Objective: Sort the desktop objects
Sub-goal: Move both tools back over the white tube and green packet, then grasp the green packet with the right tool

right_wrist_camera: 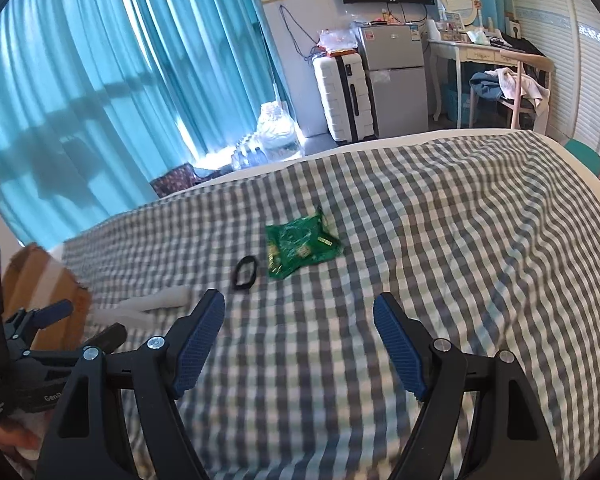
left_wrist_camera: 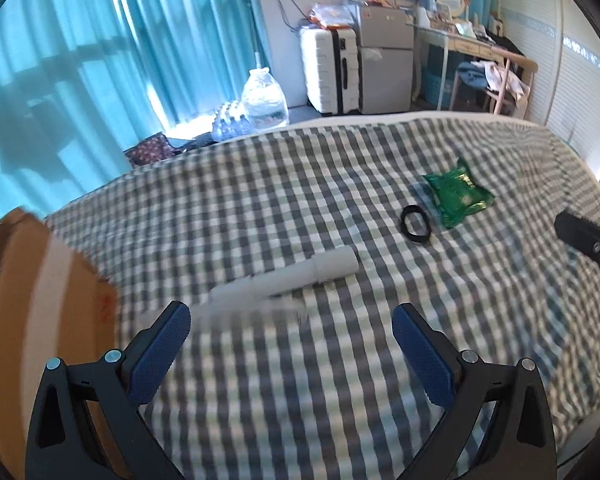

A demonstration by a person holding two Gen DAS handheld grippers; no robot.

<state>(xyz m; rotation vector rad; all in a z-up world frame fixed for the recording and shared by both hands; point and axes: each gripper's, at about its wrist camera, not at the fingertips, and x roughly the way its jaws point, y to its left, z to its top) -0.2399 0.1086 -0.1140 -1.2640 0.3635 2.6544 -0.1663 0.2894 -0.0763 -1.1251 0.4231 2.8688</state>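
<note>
Bedspread of grey-and-white checked cloth point(left_wrist_camera: 340, 360) carries three loose items. White plastic tube with a stepped collar point(left_wrist_camera: 288, 278) lies just ahead of the left gripper point(left_wrist_camera: 291, 322), whose blue-padded jaws stand wide, holding nothing. Black elastic ring point(left_wrist_camera: 416, 225) sits just beside a crinkled green foil packet point(left_wrist_camera: 458, 195). Right gripper point(right_wrist_camera: 299, 312) wide apart too, empty, short of the packet. Brown cardboard box point(left_wrist_camera: 28, 304) at left edge.

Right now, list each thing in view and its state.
Left tongs: open, empty.
Right tongs: open, empty.
White tube: lying flat on the checked cloth.
Black ring: flat, beside the packet.
Green packet: lying flat, crinkled.
Cardboard box: at the cloth's left edge.
</note>
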